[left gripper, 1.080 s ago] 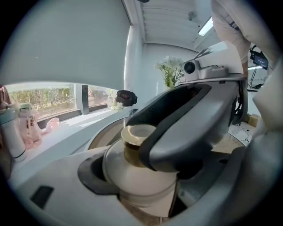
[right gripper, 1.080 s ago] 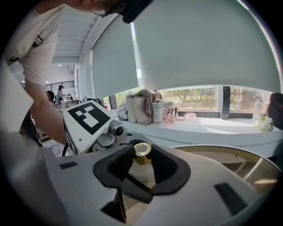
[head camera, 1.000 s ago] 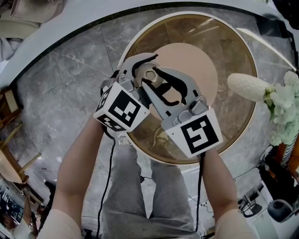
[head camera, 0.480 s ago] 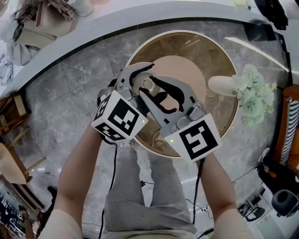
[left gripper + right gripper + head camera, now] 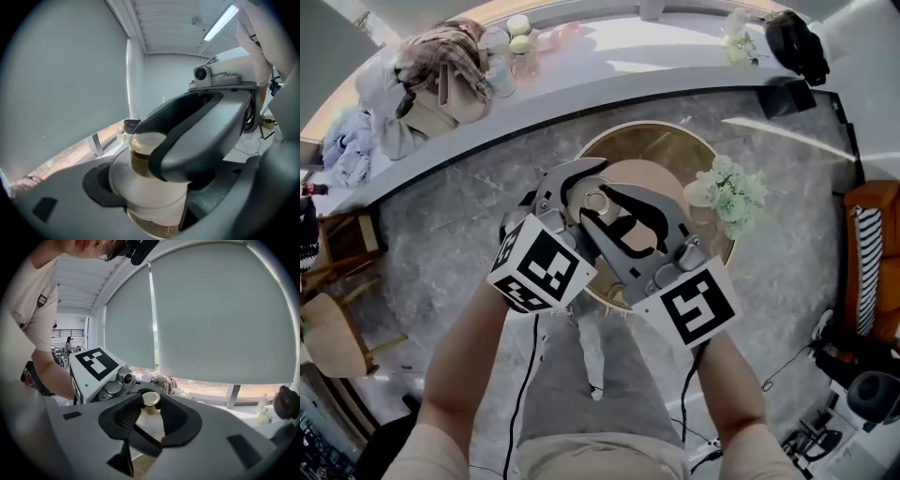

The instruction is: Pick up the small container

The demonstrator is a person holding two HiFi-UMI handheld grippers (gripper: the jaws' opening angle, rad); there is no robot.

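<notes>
The small container (image 5: 598, 200), a white jar with a pale gold-rimmed cap, hangs high above the round glass table (image 5: 675, 150), caught between both grippers. My left gripper (image 5: 579, 187) curves round it from the left and is shut on it; in the left gripper view the jar's white body (image 5: 150, 187) fills the space between the jaws. My right gripper (image 5: 617, 204) crosses over from the right and is shut on the same jar. The right gripper view shows the cap (image 5: 151, 400) sitting between that gripper's dark pads (image 5: 125, 417).
Far below, a bunch of white flowers (image 5: 729, 192) stands on the table's right side. A curved white counter (image 5: 609, 70) at the back carries bundled clothes (image 5: 441, 61) and small jars (image 5: 520, 37). An orange chair (image 5: 872, 253) stands right, a wooden stool (image 5: 328, 337) left.
Both grippers have risen together with the container held between them. The table and flowers have shrunk beneath them, and the counter has come into view.
</notes>
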